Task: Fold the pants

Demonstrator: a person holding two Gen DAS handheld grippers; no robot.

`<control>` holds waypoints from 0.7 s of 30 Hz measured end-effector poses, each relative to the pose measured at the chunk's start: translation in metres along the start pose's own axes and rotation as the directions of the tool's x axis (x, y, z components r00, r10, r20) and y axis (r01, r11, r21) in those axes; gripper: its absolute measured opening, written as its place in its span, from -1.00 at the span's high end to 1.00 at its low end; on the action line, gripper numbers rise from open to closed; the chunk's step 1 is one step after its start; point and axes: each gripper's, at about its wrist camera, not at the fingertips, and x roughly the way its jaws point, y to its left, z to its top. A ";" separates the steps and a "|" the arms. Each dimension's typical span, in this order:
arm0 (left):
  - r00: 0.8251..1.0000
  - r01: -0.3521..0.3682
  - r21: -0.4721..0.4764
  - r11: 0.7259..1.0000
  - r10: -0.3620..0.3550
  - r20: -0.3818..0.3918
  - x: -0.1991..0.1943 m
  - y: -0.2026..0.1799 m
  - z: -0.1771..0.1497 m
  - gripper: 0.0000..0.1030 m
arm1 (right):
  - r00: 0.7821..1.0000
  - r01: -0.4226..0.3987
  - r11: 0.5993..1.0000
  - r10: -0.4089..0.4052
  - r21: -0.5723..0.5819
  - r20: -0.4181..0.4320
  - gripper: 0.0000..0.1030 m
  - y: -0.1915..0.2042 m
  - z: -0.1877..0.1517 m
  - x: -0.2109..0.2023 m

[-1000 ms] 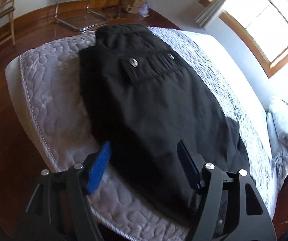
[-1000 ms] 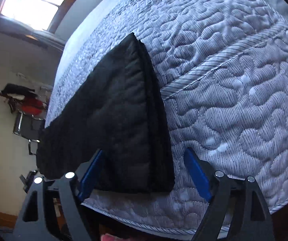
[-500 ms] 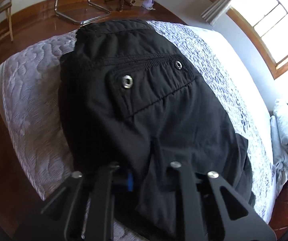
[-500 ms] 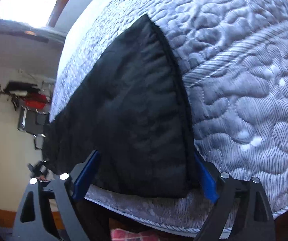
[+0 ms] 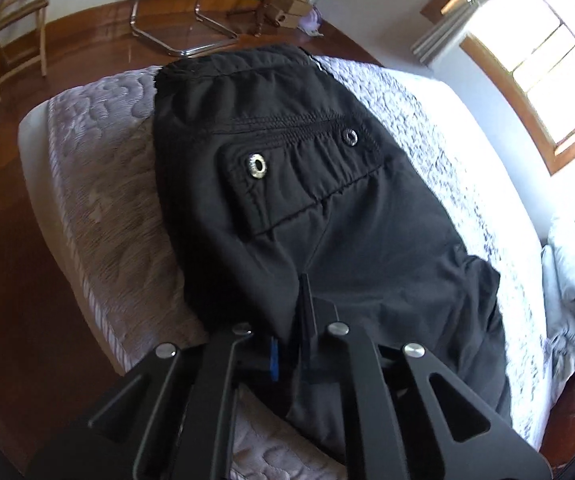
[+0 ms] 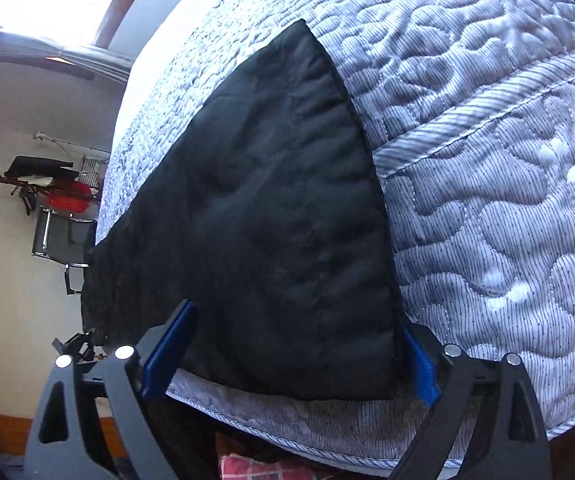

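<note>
The black, lightly padded fabric pants (image 5: 327,208) lie flat on the grey-white quilted mattress of the bed (image 5: 99,184), near its edge. In the left wrist view their long axis runs from the elastic waistband at the upper centre of the frame down to the lower right, with a flapped pocket and two metal eyelets in the middle.

The left hand-held gripper (image 5: 291,344) sits at the bottom centre of that frame, its jaws clamped tight on a pinch of black cloth at the garment's near edge.

In the right wrist view the leg end (image 6: 287,240) fills the centre of the frame, tapering towards the upper middle, with its hem edge low in the frame, just short of the mattress's piped border. The right hand-held gripper (image 6: 291,352) straddles that hem: its blue pads (image 6: 167,344) stand spread at either side of the cloth, and its jaws have just been opening, with the fabric between them but not pressed. By my reading, this hand needs to close on the hem before the leg end can be carried along the long axis towards the waistband.

Around the bed are polished wooden floor (image 5: 3,320), a chrome-framed chair (image 5: 191,4), a wooden folding chair (image 5: 19,20) and a bright window (image 5: 547,52) at the upper right.
</note>
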 end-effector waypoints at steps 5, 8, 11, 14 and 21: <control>0.999 -0.039 -0.039 0.998 0.040 0.021 -0.013 0.003 0.001 0.38 | 0.998 -0.053 0.998 0.052 0.021 0.027 -0.79 -0.012 -0.003 -0.013; 0.995 -0.070 -0.065 0.995 0.074 0.071 -0.032 0.010 -0.007 -0.08 | 0.991 -0.126 0.990 0.123 0.068 0.053 -0.79 -0.025 -0.002 -0.017; 0.994 -0.072 -0.027 0.997 0.074 0.082 -0.043 0.006 -0.015 -0.35 | 0.983 -0.178 0.981 0.174 0.077 0.053 -0.80 -0.029 0.002 -0.017; 0.996 -0.076 0.024 0.997 0.075 0.046 -0.036 -0.005 -0.027 -0.51 | 0.978 -0.204 0.977 0.202 0.056 0.045 -0.68 -0.022 0.007 -0.017; 0.990 -0.122 0.043 0.992 0.125 -0.060 0.003 -0.017 -0.040 -0.58 | 0.988 -0.152 0.988 0.150 0.031 0.046 0.56 -0.013 0.020 -0.012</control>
